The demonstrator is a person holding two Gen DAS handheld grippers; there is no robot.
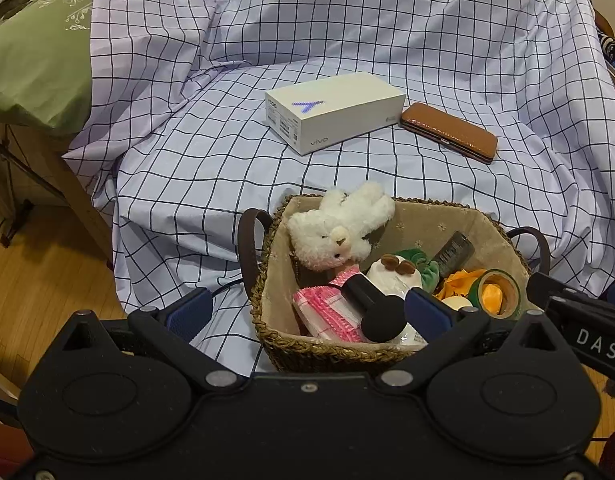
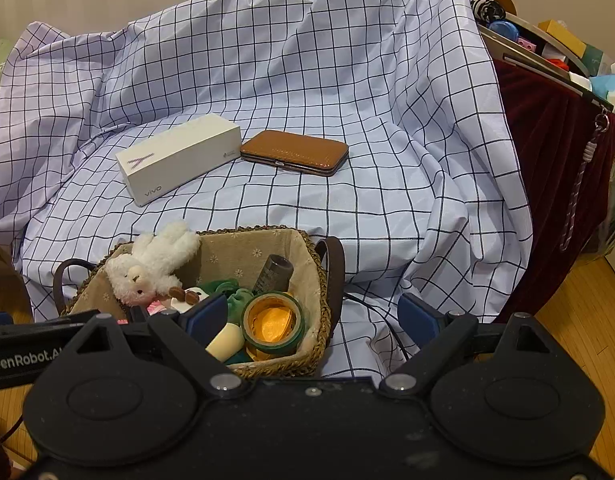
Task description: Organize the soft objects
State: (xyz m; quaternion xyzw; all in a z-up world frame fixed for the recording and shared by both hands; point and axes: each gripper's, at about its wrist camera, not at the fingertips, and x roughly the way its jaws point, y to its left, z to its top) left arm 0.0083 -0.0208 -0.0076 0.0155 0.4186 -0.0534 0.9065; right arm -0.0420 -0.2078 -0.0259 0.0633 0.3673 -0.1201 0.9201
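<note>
A woven basket point(image 1: 267, 332) point(image 2: 267, 366) with dark handles sits on the checked sheet. A white plush bunny point(image 1: 339, 228) point(image 2: 151, 264) lies at its far left corner. Beside the bunny are a pink cloth item point(image 1: 327, 312), a green scrunchie point(image 1: 419, 264) point(image 2: 235, 296), a tape roll point(image 1: 499, 292) point(image 2: 273, 322) and a dark tube point(image 2: 273, 274). My left gripper point(image 1: 307, 312) is open, straddling the basket's left wall. My right gripper point(image 2: 314, 317) is open over the basket's right rim. Neither holds anything.
A white phone box point(image 1: 333, 110) point(image 2: 179, 156) and a brown case point(image 1: 449, 130) point(image 2: 295, 152) lie on the sheet behind the basket. A green pillow point(image 1: 31, 60) is far left, with dark red cloth point(image 2: 547, 180) and a cluttered shelf point(image 2: 547, 48) on the right. Wooden floor lies below.
</note>
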